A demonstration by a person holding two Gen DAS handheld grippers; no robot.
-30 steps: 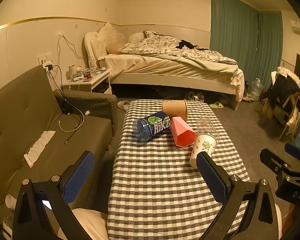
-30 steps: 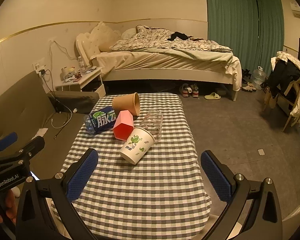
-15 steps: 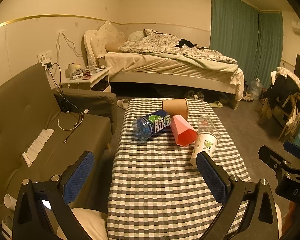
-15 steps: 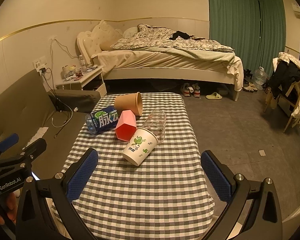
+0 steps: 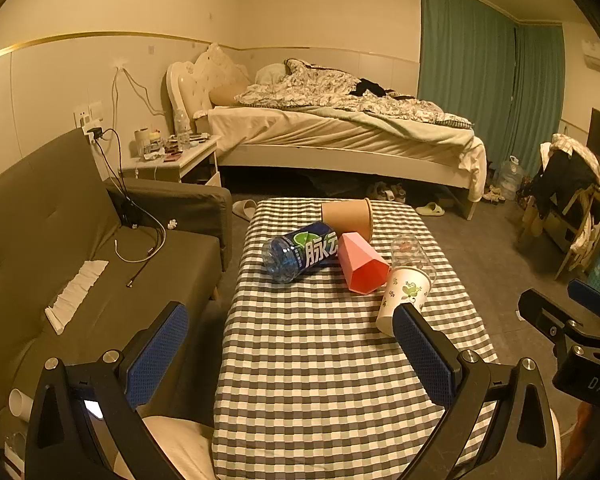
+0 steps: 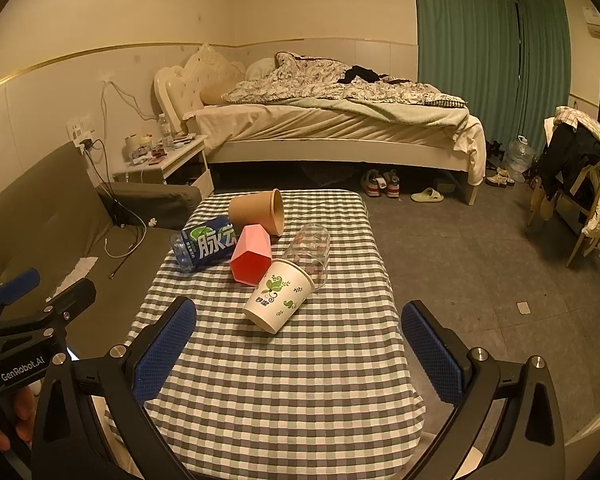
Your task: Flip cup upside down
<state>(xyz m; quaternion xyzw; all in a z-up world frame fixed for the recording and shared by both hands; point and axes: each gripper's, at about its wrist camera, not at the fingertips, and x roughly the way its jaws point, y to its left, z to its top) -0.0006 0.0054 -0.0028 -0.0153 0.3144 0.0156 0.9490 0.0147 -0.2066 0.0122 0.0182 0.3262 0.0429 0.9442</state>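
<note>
Currently, by label:
Left hand-held gripper [image 5: 290,356]: released, blue pads spread wide, nothing between them, hanging over the near end of the surface [image 5: 320,380].
Right hand-held gripper [image 6: 298,354]: likewise spread and empty, over the same near end; the left unit shows at its left edge.
White floral paper cup [image 6: 278,296]: lying on its side just ahead of the right hand-held gripper, slightly left of its centre line; mouth toward the far right, base toward the camera.
Clear plastic cup [image 6: 310,250]: on its side directly beyond the paper cup, touching its rim.
Pink faceted cup [image 6: 250,254]: on its side ahead and to the left, beside the paper cup.
Blue bottle [image 6: 204,246]: lying further left, against the pink cup.
Brown paper cup [image 6: 258,210]: tipped over, farthest ahead.
Bed [image 6: 340,128]: beyond the surface.
</note>
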